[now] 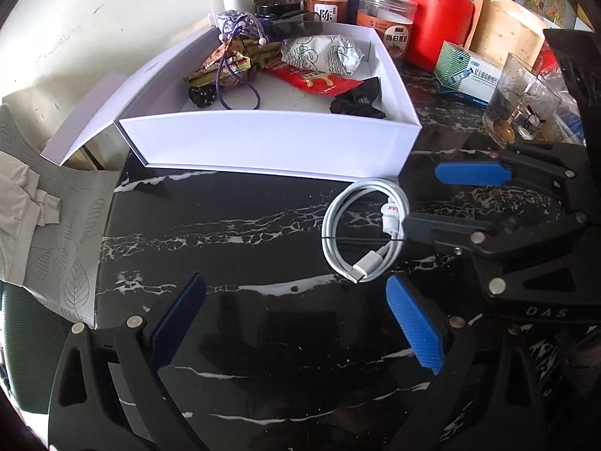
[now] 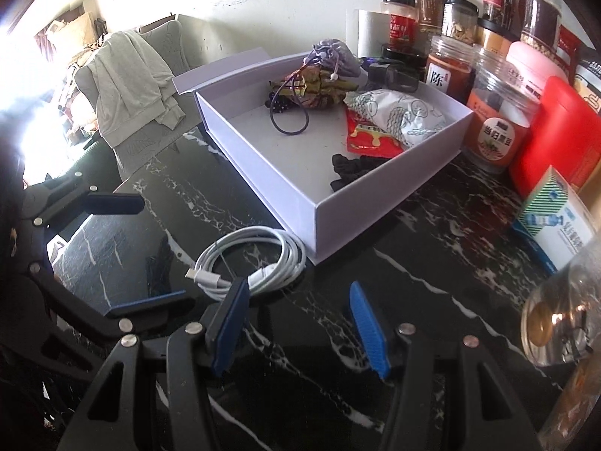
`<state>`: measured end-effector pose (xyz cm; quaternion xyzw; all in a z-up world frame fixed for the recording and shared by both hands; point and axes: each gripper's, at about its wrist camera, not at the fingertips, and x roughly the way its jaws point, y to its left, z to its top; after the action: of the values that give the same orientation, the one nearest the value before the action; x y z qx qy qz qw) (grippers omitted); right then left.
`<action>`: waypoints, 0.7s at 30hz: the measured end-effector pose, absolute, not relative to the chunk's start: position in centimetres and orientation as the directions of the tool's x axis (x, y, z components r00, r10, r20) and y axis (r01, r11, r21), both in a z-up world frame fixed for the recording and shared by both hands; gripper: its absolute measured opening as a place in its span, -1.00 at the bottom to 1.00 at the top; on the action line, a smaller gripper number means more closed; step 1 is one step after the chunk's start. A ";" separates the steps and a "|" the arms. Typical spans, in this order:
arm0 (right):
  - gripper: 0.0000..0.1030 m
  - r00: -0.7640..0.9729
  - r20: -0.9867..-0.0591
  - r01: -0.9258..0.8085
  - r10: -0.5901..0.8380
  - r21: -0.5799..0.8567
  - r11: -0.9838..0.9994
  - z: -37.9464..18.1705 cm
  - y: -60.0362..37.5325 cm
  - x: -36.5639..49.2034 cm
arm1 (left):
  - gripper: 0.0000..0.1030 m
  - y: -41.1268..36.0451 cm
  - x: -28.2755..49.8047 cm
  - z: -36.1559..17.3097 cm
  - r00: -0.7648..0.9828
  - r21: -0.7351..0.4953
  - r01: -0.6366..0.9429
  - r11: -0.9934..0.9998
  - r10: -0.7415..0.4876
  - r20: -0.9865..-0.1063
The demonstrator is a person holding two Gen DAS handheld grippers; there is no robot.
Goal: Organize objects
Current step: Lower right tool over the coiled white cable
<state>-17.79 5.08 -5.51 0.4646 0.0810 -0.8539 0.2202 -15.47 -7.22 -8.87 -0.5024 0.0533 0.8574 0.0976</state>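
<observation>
A coiled white charging cable point(image 1: 360, 233) point(image 2: 255, 259) lies on the black marble table, just in front of the open white box point(image 1: 270, 139) point(image 2: 357, 218). The box holds a purple pouch point(image 2: 334, 58), snack packets point(image 1: 319, 54), a red packet and a black cloth piece point(image 2: 353, 169). My right gripper point(image 2: 297, 285) point(image 1: 420, 197) is open, low over the table. One of its fingertips overlaps the cable's edge, and no pad presses on the cable. My left gripper point(image 1: 296, 280) point(image 2: 161, 248) is open too, with bare table between its fingers and the cable just beyond its right fingertip.
Behind and right of the box stand several jars point(image 2: 499, 124), a red canister point(image 1: 439, 26), a blue-and-white medicine box point(image 1: 465, 75) and a drinking glass point(image 1: 522, 101). A grey chair with cloth over it point(image 2: 131, 79) stands off the table's left edge.
</observation>
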 end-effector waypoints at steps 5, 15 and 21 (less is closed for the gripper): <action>-0.02 -0.446 -0.829 0.466 -0.338 0.108 -0.878 -6.1 4.6 -19.1 | 0.87 -7.5 -15.9 -9.3 -0.466 -0.022 -0.225 -0.974 0.128 -0.875; -0.38 -0.453 -0.832 0.454 -0.319 0.092 -0.886 -6.9 4.4 -19.6 | 0.80 -7.7 -16.4 -10.2 -0.438 -0.068 -0.221 -0.973 0.162 -0.884; -0.38 -0.464 -0.843 0.409 -0.271 0.068 -0.910 -6.9 5.2 -17.8 | 0.78 -7.1 -15.5 -10.1 -0.432 -0.082 -0.239 -0.968 0.181 -0.884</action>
<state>-17.83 5.19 -6.87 0.4780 0.0718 -0.8524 0.1994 -15.54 -7.10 -10.10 -0.5184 0.0277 0.8456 0.1241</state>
